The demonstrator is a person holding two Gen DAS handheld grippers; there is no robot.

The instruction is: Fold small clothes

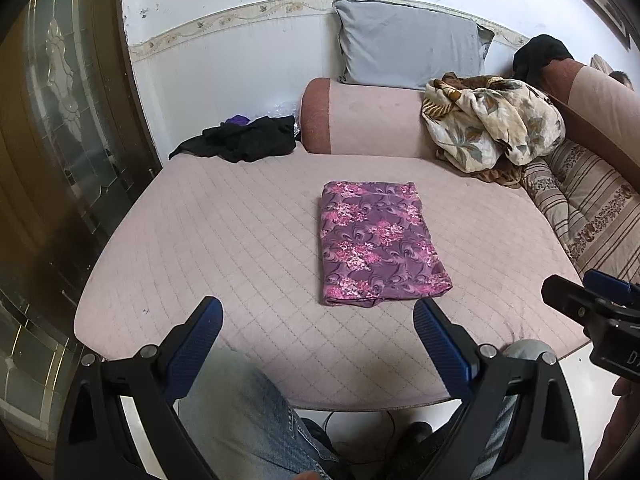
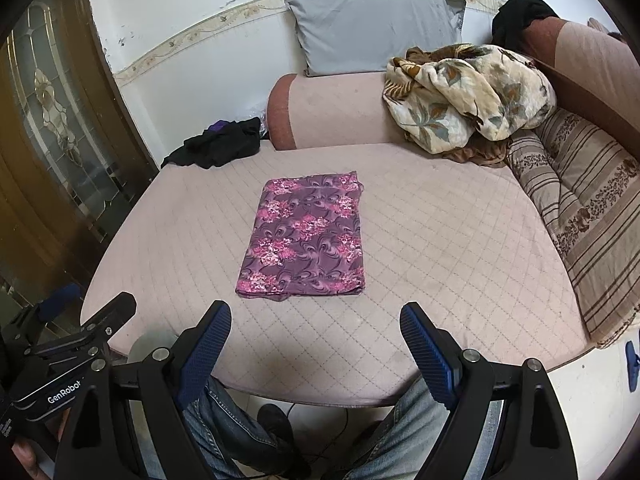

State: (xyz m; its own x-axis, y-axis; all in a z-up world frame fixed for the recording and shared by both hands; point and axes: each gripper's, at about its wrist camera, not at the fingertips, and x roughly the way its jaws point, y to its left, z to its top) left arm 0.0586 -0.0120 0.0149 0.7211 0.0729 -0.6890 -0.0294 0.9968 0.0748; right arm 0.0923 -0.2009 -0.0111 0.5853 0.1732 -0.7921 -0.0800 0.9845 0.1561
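Since the purple floral cloth [image 1: 380, 242] already lies folded flat mid-sofa cushion [image 1: 208, 216], both the left hand-held gripper [image 1: 318, 316] and right hand-held gripper [image 2: 316, 322] hang apart, empty; I'd grab the black garment [image 1: 244, 142] next; pinch one edge.

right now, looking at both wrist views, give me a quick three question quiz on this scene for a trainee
1. True or false: the purple floral folded cloth lies flat on the pink quilted sofa seat, touched by neither gripper.
2. Multiple choice: what leans against the wall behind the sofa's armrest? A) grey pillow B) wicker basket C) wooden chair
3. Fill in: the crumpled black garment lies at the seat's far ____ corner.

Key
1. True. The left gripper and the right gripper are both open and short of the cloth.
2. A, the grey pillow.
3. Left, opposite the bundled cream floral blanket.
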